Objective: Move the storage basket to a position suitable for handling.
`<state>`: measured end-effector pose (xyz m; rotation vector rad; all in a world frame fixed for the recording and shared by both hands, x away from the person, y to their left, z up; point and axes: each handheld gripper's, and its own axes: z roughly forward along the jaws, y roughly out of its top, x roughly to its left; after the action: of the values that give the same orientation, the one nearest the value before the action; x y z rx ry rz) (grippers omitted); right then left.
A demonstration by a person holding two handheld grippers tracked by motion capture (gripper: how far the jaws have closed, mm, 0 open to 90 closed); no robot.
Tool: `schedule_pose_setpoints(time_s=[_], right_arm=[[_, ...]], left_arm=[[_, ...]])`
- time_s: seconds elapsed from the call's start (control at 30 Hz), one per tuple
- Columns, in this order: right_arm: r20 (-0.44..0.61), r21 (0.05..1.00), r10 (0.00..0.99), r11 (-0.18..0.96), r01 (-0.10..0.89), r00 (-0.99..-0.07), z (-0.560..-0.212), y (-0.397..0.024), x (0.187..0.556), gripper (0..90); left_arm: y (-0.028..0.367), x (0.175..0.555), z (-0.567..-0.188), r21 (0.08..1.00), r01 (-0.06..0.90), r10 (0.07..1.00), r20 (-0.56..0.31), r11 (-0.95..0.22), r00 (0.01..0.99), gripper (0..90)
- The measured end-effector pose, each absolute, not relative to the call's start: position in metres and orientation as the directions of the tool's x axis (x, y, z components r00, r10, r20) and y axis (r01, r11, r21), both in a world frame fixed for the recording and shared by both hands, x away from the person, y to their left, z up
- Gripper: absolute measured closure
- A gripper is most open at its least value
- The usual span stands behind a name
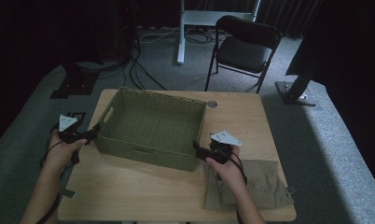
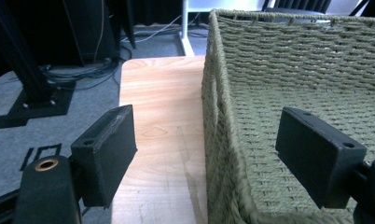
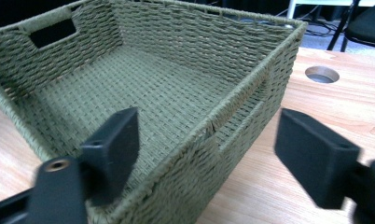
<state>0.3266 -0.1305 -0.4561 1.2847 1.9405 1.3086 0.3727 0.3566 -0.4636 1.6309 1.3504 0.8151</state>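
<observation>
over at the left of the high view, the left gripper (image 1: 93,134) sits at the left end wall of the green woven basket (image 1: 150,122), just left of centre in the frame. in the left gripper view its jaws straddle that wall (image 2: 218,140), one outside over the wooden table (image 1: 143,191), one inside, neither pad pressing: released. right of centre, the right gripper (image 1: 196,147) straddles the basket's right end wall (image 3: 223,135) the same way, jaws apart and not touching the weave. a folded khaki cloth (image 1: 265,184) lies at the lower right, under the right hand (image 1: 230,170).
</observation>
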Motion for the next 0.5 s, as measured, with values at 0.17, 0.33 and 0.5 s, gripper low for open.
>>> schedule_pose_setpoints(time_s=[0.17, 0.33, 0.5], right_arm=[[0.097, 0.883, 0.895, 0.124, 0.452, -0.435, -0.460, -0.125, 0.328, 38.5], [0.086, 0.882, 0.898, 0.132, 0.452, -0.432, -0.467, -0.117, 0.328, 46.2], [0.142, 0.870, 0.900, 0.085, 0.486, -0.412, -0.471, -0.113, 0.331, 52.1]], left_arm=[[0.354, 0.377, -0.468, 0.897, 0.437, 0.976, -0.037, -0.061, 0.212, 31.6], [0.351, 0.380, -0.467, 0.898, 0.439, 0.982, -0.071, -0.013, 0.174, 52.9], [0.344, 0.385, -0.472, 0.883, 0.469, 0.981, -0.069, -0.025, 0.182, 54.6]])
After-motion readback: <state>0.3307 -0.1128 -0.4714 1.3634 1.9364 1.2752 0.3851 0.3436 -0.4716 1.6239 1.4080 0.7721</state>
